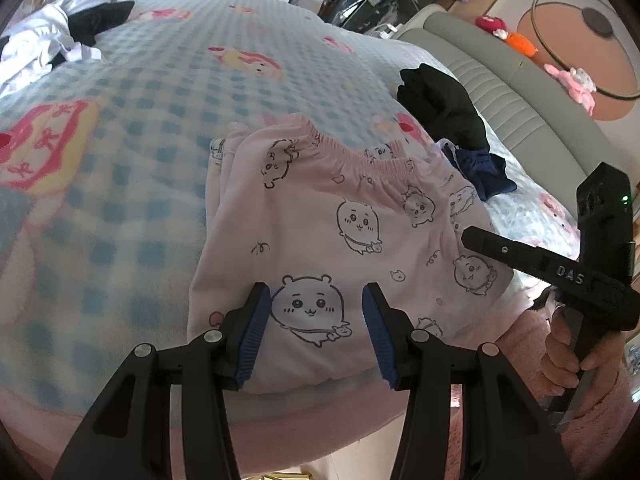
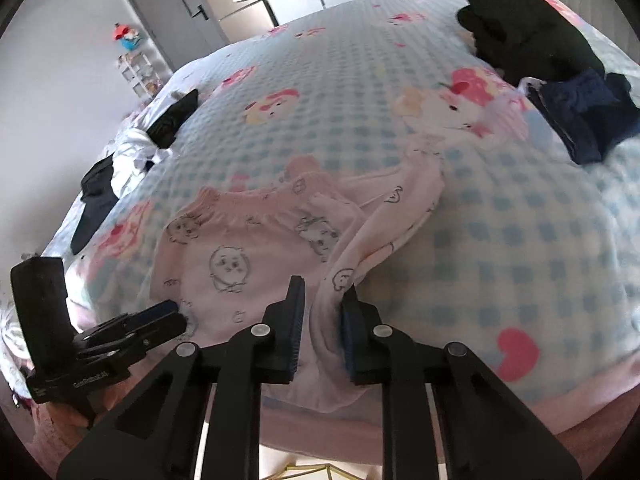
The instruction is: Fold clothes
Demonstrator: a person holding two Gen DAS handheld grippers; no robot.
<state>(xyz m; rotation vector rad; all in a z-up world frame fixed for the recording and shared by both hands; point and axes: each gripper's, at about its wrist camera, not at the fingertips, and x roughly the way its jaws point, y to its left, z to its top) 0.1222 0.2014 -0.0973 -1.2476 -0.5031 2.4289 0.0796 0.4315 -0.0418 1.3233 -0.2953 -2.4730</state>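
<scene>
Pink pajama pants (image 1: 352, 232) with small cartoon animals lie folded on the checkered blanket (image 1: 160, 128), waistband away from me. My left gripper (image 1: 316, 332) hovers over the near edge, its blue pads apart. My right gripper (image 2: 320, 320) is clamped on a bunched part of the fabric. Black clothes (image 2: 532, 36) and a navy garment (image 2: 580, 116) lie further back.

The left tool (image 1: 316, 320) hangs with its jaws spread wide. The right tool (image 2: 322, 330) pinches tight, gripped by a hand (image 1: 568, 354).
</scene>
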